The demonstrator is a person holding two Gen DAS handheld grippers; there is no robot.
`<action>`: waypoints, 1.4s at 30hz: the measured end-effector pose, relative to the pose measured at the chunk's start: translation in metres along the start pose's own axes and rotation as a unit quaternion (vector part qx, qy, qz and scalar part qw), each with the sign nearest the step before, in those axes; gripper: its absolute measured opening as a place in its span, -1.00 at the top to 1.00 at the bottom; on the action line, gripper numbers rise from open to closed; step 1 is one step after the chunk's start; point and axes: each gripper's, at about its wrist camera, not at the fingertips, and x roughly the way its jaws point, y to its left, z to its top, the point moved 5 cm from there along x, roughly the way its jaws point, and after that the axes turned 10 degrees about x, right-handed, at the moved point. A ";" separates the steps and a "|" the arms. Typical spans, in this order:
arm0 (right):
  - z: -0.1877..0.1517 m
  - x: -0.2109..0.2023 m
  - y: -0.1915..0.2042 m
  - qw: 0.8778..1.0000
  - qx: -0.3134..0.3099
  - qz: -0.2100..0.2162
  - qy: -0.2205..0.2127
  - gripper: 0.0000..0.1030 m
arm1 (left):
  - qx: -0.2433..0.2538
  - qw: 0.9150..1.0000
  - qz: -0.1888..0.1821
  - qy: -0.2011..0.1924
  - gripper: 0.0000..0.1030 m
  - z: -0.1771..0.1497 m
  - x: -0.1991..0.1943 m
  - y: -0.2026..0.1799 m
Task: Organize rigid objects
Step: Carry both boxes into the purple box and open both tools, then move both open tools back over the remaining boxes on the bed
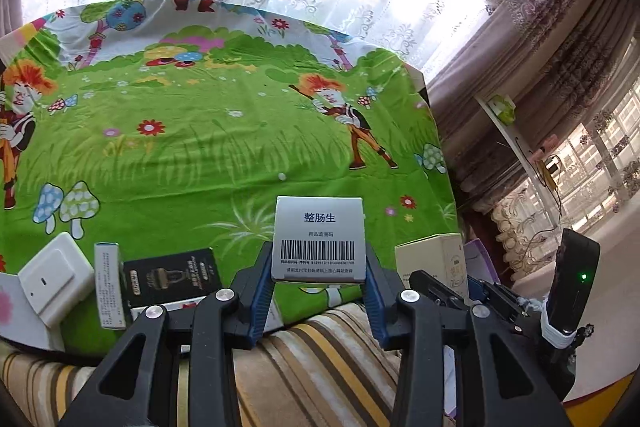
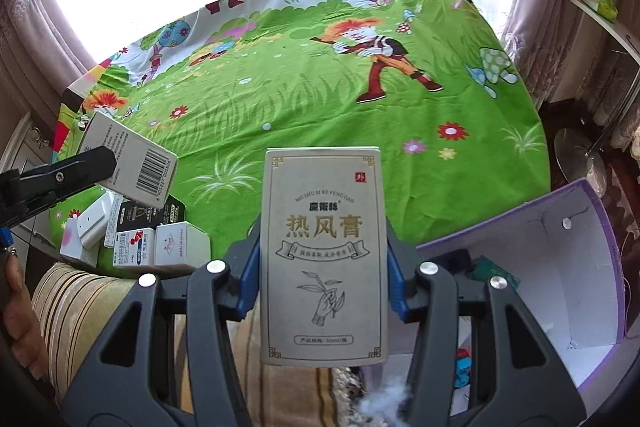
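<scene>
**Two boxes lifted over the cartoon cloth**

Left wrist view. We see our left gripper (image 1: 319, 267) with its blue pads pinching the sides of a small white medicine box (image 1: 319, 239), barcode end towards us, held clear above the green cartoon tablecloth (image 1: 192, 147). At about eight o'clock from that box, a cluster sits on the near edge of the cloth: a white switch-like block (image 1: 54, 277), a narrow upright carton (image 1: 108, 285) and a black razor box (image 1: 172, 277) just beside it. At three o'clock we see the beige box (image 1: 434, 259) carried by our right gripper (image 1: 460, 291), partly hidden behind its black frame. A striped sofa arm (image 1: 320, 359) lies under the jaws.

Right wrist view. Our right gripper's jaws press on the long edges of the tall beige ointment box, its printed face towards the camera, raised above the cloth. At four o'clock stands an open purple-walled carton (image 2: 560, 267) with a white inside; what lies in it we cannot make out, perhaps a green item. At nine o'clock the left gripper holds the white medicine box, tilted. Below it, around eight o'clock, small boxes (image 2: 160, 243) crowd together on the cloth's near edge. A hand (image 2: 18, 307) shows at the left border.
</scene>
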 end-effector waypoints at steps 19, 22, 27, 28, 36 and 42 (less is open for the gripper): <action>-0.008 -0.056 -0.135 0.993 0.092 -0.065 -0.037 -0.07 | 0.091 0.991 -0.074 0.068 0.20 -0.042 0.039 -0.117; -0.006 -0.064 -0.154 0.990 0.106 -0.081 -0.046 -0.07 | 0.098 0.990 -0.075 0.075 0.20 -0.044 0.045 -0.125; -0.003 -0.074 -0.179 0.985 0.125 -0.103 -0.059 -0.07 | 0.100 0.988 -0.084 0.079 0.18 -0.045 0.053 -0.133; -0.003 -0.075 -0.183 0.984 0.130 -0.107 -0.061 -0.07 | 0.101 0.988 -0.082 0.082 0.18 -0.046 0.055 -0.134; 0.001 -0.081 -0.195 0.981 0.139 -0.115 -0.069 -0.21 | 0.096 0.989 -0.076 0.082 0.00 -0.046 0.054 -0.130; 0.006 -0.094 -0.189 0.979 0.136 -0.114 -0.098 -0.33 | 0.100 0.990 -0.071 0.066 -0.01 -0.042 0.044 -0.128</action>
